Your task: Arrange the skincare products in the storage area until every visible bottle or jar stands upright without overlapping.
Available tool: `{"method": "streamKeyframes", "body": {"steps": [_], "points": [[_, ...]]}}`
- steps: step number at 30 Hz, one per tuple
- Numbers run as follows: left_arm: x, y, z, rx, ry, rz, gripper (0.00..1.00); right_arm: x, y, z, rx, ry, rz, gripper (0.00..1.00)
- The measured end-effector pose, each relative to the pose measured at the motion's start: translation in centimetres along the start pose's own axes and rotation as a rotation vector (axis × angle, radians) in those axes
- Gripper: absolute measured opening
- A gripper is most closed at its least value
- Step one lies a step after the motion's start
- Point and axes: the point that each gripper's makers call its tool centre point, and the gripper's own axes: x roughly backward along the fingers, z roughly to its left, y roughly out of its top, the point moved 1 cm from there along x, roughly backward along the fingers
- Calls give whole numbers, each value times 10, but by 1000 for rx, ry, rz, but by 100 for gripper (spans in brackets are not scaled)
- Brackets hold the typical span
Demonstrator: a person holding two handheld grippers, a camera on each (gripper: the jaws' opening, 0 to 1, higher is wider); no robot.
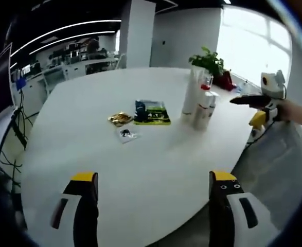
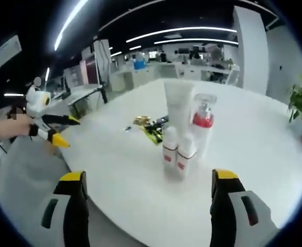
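Several skincare products stand upright in a tight cluster on the white table: a tall white tube, a clear pump bottle with red liquid, and two small white bottles with red labels in front. The same cluster appears right of centre in the left gripper view. My left gripper is open and empty, well short of the cluster. My right gripper is also open and empty, facing the small bottles from close by. Each gripper shows in the other's view, the left and the right.
A green packet, a gold sachet and a small dark-and-white sachet lie flat left of the cluster. A potted plant stands behind it. A person's hand holds the left gripper. Office desks sit beyond the table.
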Motion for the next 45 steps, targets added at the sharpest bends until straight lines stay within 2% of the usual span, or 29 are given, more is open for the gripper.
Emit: {"method": "streamKeyframes", "body": {"steps": [12, 18, 21, 22, 25, 26, 28, 30, 31, 34, 45], "points": [[-2, -4, -4, -19, -7, 28, 82, -1, -2, 1, -6, 11, 4, 99], [-4, -9, -2, -18, -4, 67, 87, -2, -4, 1, 15, 10, 18, 99], [-6, -6, -6, -25, -18, 57, 89, -1, -3, 2, 21, 11, 12, 99], [-7, -1, -8, -37, -16, 37, 88, -1, -3, 2, 21, 11, 11, 99], [-13, 11, -11, -79, -25, -19, 84, -1, -3, 1, 21, 8, 12, 99], [-16, 16, -14, -104, -48, -43, 83, -1, -3, 0, 19, 6, 12, 99], [-18, 28, -19, -145, -67, -99, 72, 0, -3, -1, 7, 2, 7, 99], [-18, 34, -25, -123, -66, -88, 62, 0, -2, -2, 0, -3, 2, 99], [-22, 37, -25, -110, -66, -83, 61, 0, -3, -4, -4, -6, 2, 99], [-34, 43, -27, -145, -66, -86, 65, 0, -3, -4, -9, -10, 5, 99], [-73, 57, -32, -139, -95, -37, 82, 0, -6, -5, -5, -16, 24, 99]]}}
